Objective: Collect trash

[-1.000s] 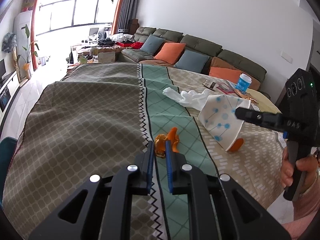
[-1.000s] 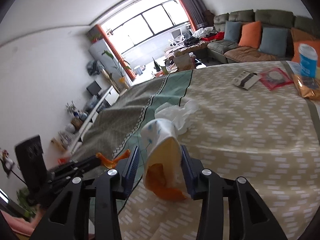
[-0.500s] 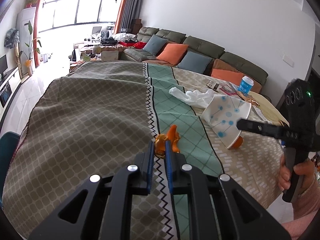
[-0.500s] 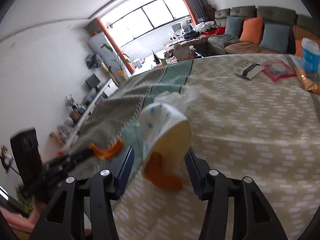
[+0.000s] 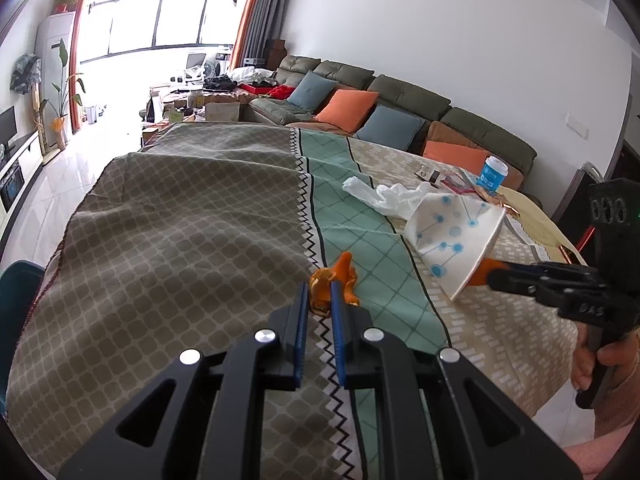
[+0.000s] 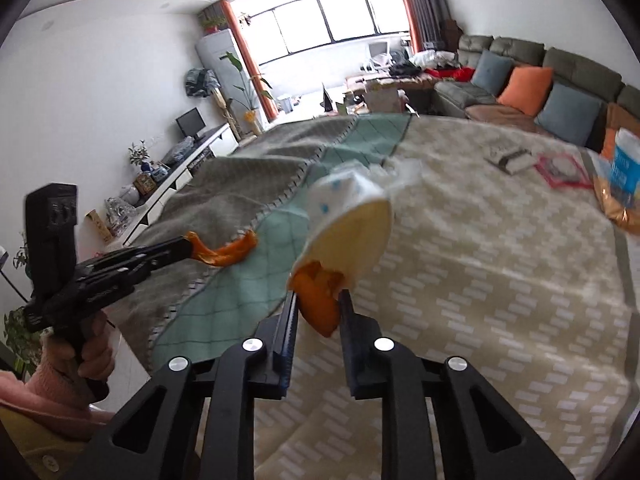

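- The left claw (image 5: 319, 298) is clamping an orange peel (image 5: 334, 282).
- The right claw (image 6: 318, 306) is squeezing another peel (image 6: 320, 300) at the paper cup (image 6: 348, 224).
- Only the right view is showing the cup's inside.

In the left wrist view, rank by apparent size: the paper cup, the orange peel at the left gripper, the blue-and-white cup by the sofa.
1. Paper cup, clearly largest.
2. Orange peel, held by the left hand-held gripper.
3. Blue-and-white cup, smallest in view, but it stands farthest from the camera, so its true size against the peel is unsure.
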Demonstrator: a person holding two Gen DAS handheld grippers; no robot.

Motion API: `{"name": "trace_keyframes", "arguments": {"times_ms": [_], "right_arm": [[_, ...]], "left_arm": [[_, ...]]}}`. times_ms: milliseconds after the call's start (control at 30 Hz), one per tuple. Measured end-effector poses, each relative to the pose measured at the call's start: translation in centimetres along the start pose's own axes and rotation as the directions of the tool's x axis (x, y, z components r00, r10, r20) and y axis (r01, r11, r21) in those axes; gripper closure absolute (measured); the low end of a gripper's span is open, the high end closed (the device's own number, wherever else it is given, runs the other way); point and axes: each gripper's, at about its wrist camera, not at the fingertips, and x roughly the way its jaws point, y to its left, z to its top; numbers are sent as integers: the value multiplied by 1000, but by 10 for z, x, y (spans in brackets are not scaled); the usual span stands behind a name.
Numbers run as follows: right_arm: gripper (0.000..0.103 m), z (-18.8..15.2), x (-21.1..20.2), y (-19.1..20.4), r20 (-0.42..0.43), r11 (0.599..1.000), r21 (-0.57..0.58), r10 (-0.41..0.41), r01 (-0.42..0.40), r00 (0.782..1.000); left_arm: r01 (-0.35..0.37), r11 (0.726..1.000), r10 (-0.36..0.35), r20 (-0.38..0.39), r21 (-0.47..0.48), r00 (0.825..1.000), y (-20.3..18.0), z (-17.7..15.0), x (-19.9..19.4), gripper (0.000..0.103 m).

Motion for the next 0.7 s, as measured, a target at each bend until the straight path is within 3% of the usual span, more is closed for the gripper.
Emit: {"name": "trace_keyframes", "arguments": {"times_ms": [433, 700], "right_arm": [[90, 16, -52, -2, 119, 993, 46, 104, -110, 988], [90, 31, -33, 33, 110, 963, -31, 268, -267, 957]], "left_arm": [[-17, 1000, 18, 35, -20, 999, 11, 4, -14, 91], [-38, 998, 42, 79, -43, 996, 25, 8, -38, 92]]}}
